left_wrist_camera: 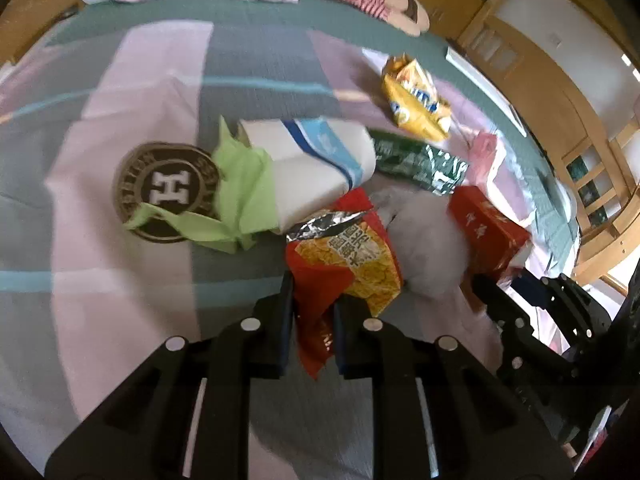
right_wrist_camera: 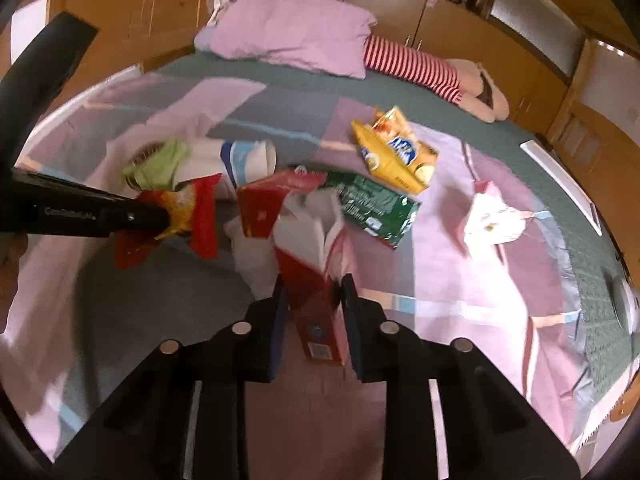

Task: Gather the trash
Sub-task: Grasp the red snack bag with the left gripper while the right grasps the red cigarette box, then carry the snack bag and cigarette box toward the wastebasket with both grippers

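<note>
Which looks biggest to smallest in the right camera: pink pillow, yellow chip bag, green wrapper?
1. pink pillow, clearly largest.
2-3. yellow chip bag and green wrapper look about alike; I won't rank them.

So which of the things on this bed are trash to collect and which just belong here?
Trash:
red snack bag, in left gripper
red box, in right gripper
yellow bag
green wrapper
green tissue

Belongs here:
pillow
striped toy

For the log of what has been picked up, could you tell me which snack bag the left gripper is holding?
The red snack bag, pinched in the left gripper; the yellow bag and green bag lie untouched on the bed.
</note>
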Demonstrator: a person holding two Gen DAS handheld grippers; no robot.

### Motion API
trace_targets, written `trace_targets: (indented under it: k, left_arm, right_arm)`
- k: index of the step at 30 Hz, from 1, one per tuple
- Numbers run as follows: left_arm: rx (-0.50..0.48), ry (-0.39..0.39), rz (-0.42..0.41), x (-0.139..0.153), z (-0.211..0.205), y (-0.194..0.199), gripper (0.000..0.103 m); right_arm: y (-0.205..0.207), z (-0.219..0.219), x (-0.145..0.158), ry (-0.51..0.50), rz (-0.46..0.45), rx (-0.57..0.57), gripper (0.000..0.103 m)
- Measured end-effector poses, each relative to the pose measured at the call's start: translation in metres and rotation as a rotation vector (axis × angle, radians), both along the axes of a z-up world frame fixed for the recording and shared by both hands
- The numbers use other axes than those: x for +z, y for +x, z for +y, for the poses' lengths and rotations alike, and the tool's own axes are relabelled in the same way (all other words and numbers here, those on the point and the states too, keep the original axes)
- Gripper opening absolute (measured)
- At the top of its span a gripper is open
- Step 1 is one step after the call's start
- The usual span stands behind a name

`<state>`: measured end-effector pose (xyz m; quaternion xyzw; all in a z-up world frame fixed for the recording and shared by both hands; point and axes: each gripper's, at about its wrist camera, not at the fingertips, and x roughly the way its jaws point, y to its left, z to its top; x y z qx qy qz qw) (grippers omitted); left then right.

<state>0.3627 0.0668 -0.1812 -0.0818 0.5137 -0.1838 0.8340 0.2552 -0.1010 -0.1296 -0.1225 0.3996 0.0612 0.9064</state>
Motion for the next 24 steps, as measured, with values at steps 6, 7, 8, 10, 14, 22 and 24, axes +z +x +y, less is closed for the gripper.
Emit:
trace_targets:
  k: [6,7,8,10,14,22,24]
  left_arm:
    - [0.048,0.211,-0.225,0.059,0.004,-0.053,0.018]
    - [0.061,0.239,-0.265,0.069,0.004,-0.064,0.018]
    - [0.073,0.257,-0.288,0.076,0.005,-0.071,0.018]
    - [0.105,0.302,-0.342,0.094,0.007,-0.094,0.018]
    - [0.144,0.376,-0.423,0.123,0.008,-0.136,0.018]
    - [0.190,0.401,-0.501,0.176,-0.003,-0.216,0.018]
    - [0.191,0.401,-0.519,0.186,-0.007,-0.231,0.018]
  right_arm:
    - [-0.042,-0.008,0.048,0.123,-0.069,-0.020,0.023]
    - [-0.051,-0.008,0.056,0.150,-0.078,-0.016,0.023]
    - [-0.061,-0.009,0.063,0.177,-0.084,-0.010,0.023]
    - [-0.086,-0.010,0.080,0.247,-0.098,0.011,0.023]
    - [-0.127,-0.007,0.106,0.304,-0.139,0.048,0.023]
    - [-0.187,-0.031,0.147,0.351,-0.221,0.006,0.023]
    - [-0.198,-0.040,0.152,0.355,-0.234,-0.010,0.023]
